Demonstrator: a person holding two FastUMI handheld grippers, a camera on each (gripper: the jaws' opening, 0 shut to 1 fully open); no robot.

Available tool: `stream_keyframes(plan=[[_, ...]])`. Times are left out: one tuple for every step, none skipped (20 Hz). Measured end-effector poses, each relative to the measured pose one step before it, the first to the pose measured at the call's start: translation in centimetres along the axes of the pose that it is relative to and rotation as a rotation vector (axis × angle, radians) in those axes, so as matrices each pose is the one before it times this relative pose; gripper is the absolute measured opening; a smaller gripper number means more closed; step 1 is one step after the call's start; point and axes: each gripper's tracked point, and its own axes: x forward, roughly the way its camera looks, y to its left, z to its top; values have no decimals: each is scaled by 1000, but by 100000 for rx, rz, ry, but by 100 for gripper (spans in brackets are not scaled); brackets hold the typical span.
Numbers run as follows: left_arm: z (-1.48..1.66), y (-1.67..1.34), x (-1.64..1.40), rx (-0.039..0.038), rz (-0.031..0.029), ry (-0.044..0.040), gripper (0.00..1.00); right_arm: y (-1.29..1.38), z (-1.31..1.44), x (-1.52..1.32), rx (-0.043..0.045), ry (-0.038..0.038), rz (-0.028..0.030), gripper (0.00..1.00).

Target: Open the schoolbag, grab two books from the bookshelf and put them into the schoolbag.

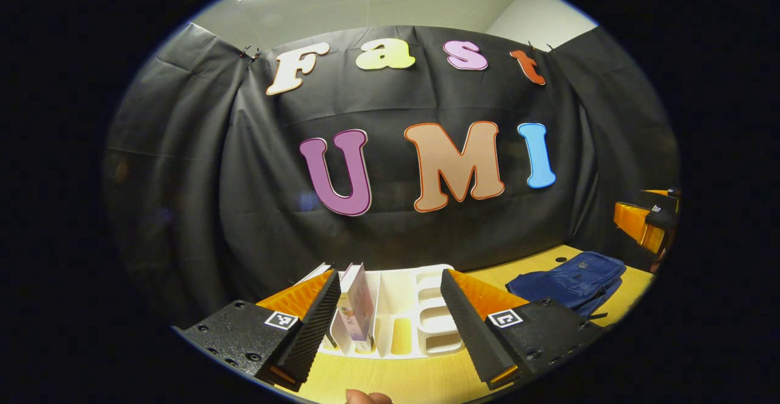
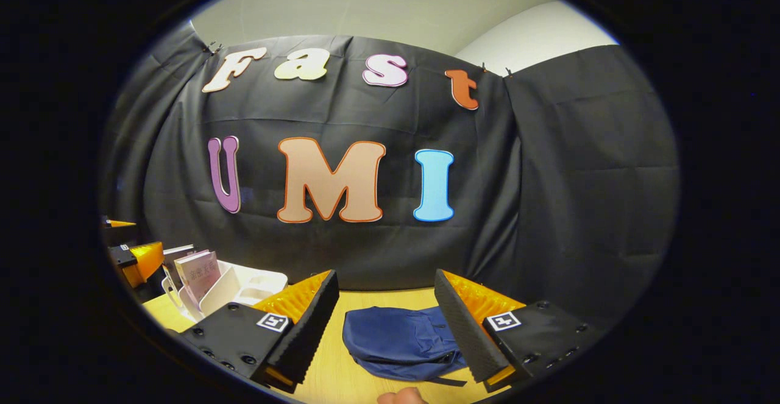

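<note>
In the left gripper view my left gripper (image 1: 396, 325) is open in front of a white bookshelf (image 1: 420, 306) on the wooden table. Books (image 1: 358, 306) stand upright in the shelf's left slots. The blue schoolbag (image 1: 573, 282) lies flat to the right, and the other gripper (image 1: 646, 221) shows beyond it at the right edge. In the right gripper view my right gripper (image 2: 390, 331) is open just above and in front of the schoolbag (image 2: 399, 340), not touching it. The bookshelf (image 2: 244, 288) with its books (image 2: 198, 273) sits at the left, with the left gripper (image 2: 134, 258) beside it.
The wooden table (image 1: 390, 379) runs back to the black cloth wall. A fingertip (image 1: 365, 396) of the person shows at the bottom of the left gripper view, and another fingertip (image 2: 399, 396) at the bottom of the right gripper view.
</note>
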Motion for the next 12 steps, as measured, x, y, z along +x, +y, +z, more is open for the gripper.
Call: stream_keyframes(plan=[[70,-138,162,299,-313,206,93,21,-44,75,-456,-94,511,99],[-242,29,22,400,5,239,96,238,16,94,-757,-17,774,99],[-43,-48,32,335,103,458,96,118,-55,76,-709,-47,459,99],[-134,40,150,215,81,239,96,70,35,20,-301,-181,412,99],[109,22,45,118,139,-86,96,44,8,88,56,-194,235,99],[33,44,122,55,69,-140,96,9,43,139,330,-109,224,99],[89,-91,63,261,76,3,96,80,58,131,190,-3,164,99],[-98,41,-1,200,22,-36,96,69,19,102,-210,58,195,99],[-31,-16,97,108,183,43,96,-13,39,118,-464,-31,141,99],[19,63,67,11,85,15,96,-70,89,97,-352,-193,18,99],[74,-104,19,-6,-49,-177,96,-114,-31,47,0,-334,34,99],[-85,-95,148,335,24,158,96,-3,49,117,250,-525,216,99]])
